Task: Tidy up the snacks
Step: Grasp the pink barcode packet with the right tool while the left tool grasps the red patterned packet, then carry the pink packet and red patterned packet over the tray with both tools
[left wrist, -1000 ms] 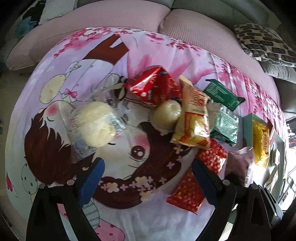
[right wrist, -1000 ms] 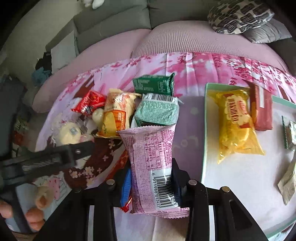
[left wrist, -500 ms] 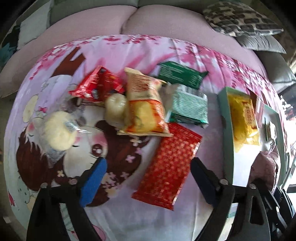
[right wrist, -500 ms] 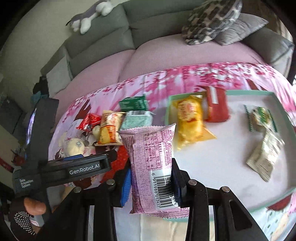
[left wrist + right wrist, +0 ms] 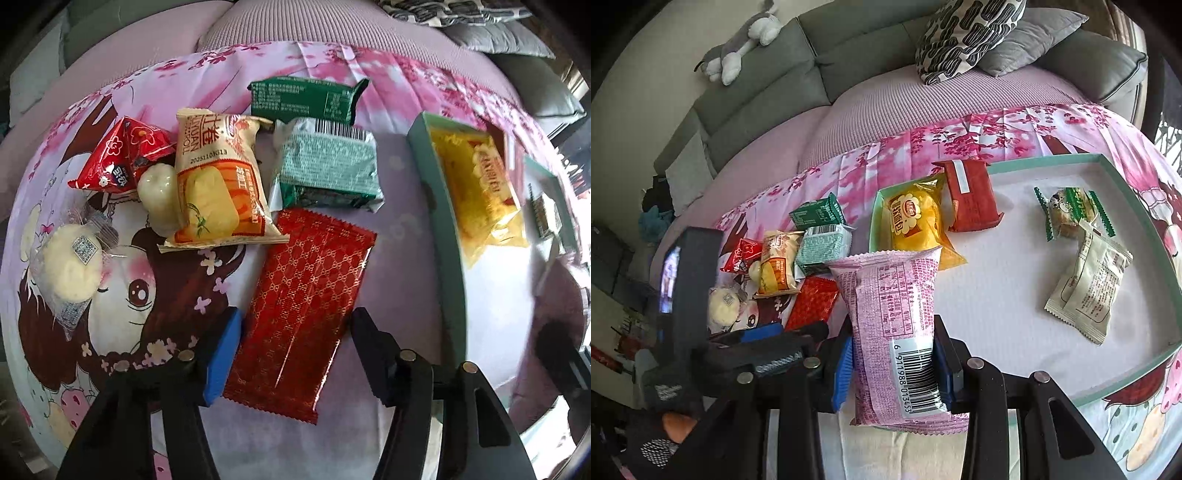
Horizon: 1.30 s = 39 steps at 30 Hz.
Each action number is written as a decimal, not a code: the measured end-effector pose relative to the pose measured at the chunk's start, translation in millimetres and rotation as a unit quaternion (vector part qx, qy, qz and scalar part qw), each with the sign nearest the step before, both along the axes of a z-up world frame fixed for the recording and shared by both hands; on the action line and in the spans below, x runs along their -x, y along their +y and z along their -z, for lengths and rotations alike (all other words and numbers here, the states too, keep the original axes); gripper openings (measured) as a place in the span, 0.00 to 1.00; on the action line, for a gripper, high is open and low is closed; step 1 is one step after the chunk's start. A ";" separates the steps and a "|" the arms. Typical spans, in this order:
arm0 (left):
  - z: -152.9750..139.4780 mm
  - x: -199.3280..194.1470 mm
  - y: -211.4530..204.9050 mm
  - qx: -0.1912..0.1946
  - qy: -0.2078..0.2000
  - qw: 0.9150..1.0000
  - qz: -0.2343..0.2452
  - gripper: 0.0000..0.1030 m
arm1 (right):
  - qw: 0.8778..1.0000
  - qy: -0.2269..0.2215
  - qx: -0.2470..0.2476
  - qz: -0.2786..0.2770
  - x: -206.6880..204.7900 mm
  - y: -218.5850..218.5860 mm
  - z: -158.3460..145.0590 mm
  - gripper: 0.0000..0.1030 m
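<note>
Grippers are working over a cartoon-print cloth [image 5: 147,295] spread before a sofa [image 5: 783,66]; nearest, the right gripper [image 5: 894,363] is pinching a pink snack packet [image 5: 890,317] tight between its jaws, barcode end toward the handle, the packet hanging above the near edge of a green-rimmed tray [image 5: 1126,380]; the left gripper [image 5: 295,350] is pointing steeply down, its jaws closing around a red foil packet [image 5: 306,306] that is lying flat on the cloth between them, the pads not yet pressing it; just beyond are sitting an orange-and-cream roll packet [image 5: 218,192], a pale green packet [image 5: 328,170], a red triangular pouch [image 5: 125,155] and two round white buns in clear wrap [image 5: 70,269]; farther back a dark green packet [image 5: 306,99] is lying alone; inside the tray a yellow bread packet [image 5: 916,218], a red bar [image 5: 971,195], a green-edged candy [image 5: 1071,210] and a cream sachet [image 5: 1089,284] are resting.
</note>
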<state>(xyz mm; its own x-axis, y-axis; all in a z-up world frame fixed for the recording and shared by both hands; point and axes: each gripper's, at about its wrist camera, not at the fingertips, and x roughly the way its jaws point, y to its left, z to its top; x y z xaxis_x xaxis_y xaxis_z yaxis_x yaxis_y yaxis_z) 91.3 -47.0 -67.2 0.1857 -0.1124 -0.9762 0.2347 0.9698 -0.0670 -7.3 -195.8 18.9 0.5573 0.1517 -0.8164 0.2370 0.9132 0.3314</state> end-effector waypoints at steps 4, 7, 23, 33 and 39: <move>8.3 -0.1 -15.1 -0.005 -0.005 1.000 0.000 0.61 | 1.000 0.000 -0.003 0.006 1.5 -4.0 0.1 0.39; 9.6 -0.9 -18.3 -0.008 -0.009 1.000 0.000 0.59 | 1.000 0.002 -0.005 0.010 2.3 -8.5 1.6 0.39; -33.7 13.4 -7.6 0.011 -0.032 0.999 -0.010 0.46 | 0.999 -0.003 -0.022 0.031 7.2 -30.3 1.6 0.39; -70.4 24.3 10.3 0.041 -0.070 0.996 -0.026 0.41 | 0.999 -0.014 -0.027 0.038 11.6 -34.3 -4.1 0.39; -82.2 29.6 18.5 0.055 -0.083 0.994 -0.034 0.41 | 0.999 -0.015 -0.028 0.039 11.8 -35.4 -4.6 0.39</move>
<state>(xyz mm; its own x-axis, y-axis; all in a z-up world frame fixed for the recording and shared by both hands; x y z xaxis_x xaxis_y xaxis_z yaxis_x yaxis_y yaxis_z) 61.7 -28.5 15.0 0.3540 -0.1980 -0.9141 0.1863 0.9727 -0.1385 -19.1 -231.2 23.5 0.5932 0.1514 -0.7907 0.2964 0.8721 0.3894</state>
